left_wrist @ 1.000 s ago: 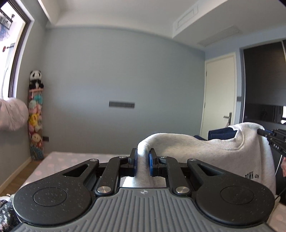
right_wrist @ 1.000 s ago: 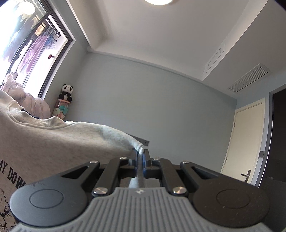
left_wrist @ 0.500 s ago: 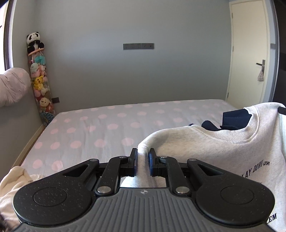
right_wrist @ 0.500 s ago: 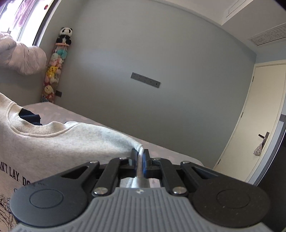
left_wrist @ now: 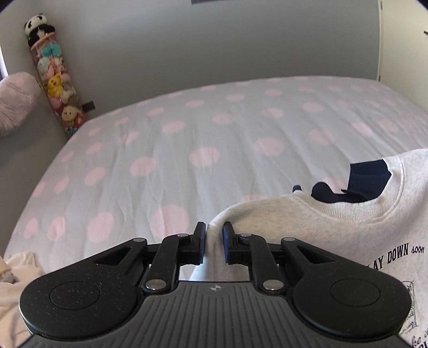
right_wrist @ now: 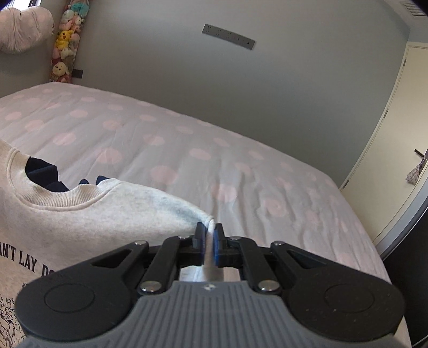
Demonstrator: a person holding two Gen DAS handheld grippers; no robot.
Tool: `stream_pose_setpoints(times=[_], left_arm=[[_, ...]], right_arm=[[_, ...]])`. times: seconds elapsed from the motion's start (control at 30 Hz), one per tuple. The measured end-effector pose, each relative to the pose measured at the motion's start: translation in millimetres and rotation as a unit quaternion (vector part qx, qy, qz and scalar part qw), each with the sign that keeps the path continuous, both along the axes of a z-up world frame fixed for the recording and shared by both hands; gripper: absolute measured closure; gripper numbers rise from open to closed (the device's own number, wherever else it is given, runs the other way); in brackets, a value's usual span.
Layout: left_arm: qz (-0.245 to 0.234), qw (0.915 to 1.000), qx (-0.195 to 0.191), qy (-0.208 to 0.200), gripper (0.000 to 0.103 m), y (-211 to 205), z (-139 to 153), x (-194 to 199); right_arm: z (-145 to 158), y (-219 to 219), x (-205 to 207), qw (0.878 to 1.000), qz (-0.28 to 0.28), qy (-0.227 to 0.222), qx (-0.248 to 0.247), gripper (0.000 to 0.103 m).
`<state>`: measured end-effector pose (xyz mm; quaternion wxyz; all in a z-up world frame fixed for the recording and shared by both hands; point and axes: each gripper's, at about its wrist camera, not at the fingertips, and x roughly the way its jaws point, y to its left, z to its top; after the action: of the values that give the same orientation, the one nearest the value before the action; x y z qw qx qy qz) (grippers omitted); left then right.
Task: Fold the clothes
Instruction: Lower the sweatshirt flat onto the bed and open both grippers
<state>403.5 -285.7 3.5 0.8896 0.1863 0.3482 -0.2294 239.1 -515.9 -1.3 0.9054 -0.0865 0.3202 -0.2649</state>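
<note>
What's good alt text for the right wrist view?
The right tool pinches a shoulder of a grey printed sweatshirt, held above a bed with a pink-dotted sheet. Grey wall and a cream door behind.

sweatshirt print [left_wrist: 395,255]: cut by right edge in left view, reads "AY DOWN soon"; cut by left edge in right view, reads "AN'T LAY DO"
sweatshirt lower body [right_wrist: 67,235]: hidden behind gripper housings in both views, hem not visible
sweatshirt drawing [right_wrist: 9,318]: line art at frame edge, too partial to tell
navy garment [left_wrist: 358,184]: only a bit shows through the neckline, type unclear
white fabric [left_wrist: 16,270]: bottom-left corner, mostly cut off
wall plate [left_wrist: 211,1]: cut by top edge
door [right_wrist: 398,150]: partly cut off at right
bed [left_wrist: 187,133]: near edge hidden by gripper
</note>
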Motion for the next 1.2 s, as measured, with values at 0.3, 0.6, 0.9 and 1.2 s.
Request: stream_pose_setpoints(times=[0.3, 0.6, 0.9, 1.2], left_arm=[[0.020, 0.9994, -0.013, 0.025, 0.054, 19, -14, 2], [0.028, 0.9962, -0.045, 0.068, 0.051, 105, 16, -60], [0.045, 0.9920, -0.036, 0.112, 0.050, 202, 7, -157], [0.098, 0.9794, -0.052, 0.169, 0.050, 277, -36, -230]], right_arm=[[-11, -11, 16, 0.998, -0.026, 0.035, 0.050, 0.052], [11, 2, -78, 0.992, -0.034, 0.040, 0.112, 0.049], [7, 42, -207, 0.980, -0.036, 0.063, 0.186, 0.038], [-32, 72, -303, 0.957, -0.071, 0.111, 0.259, 0.036]])
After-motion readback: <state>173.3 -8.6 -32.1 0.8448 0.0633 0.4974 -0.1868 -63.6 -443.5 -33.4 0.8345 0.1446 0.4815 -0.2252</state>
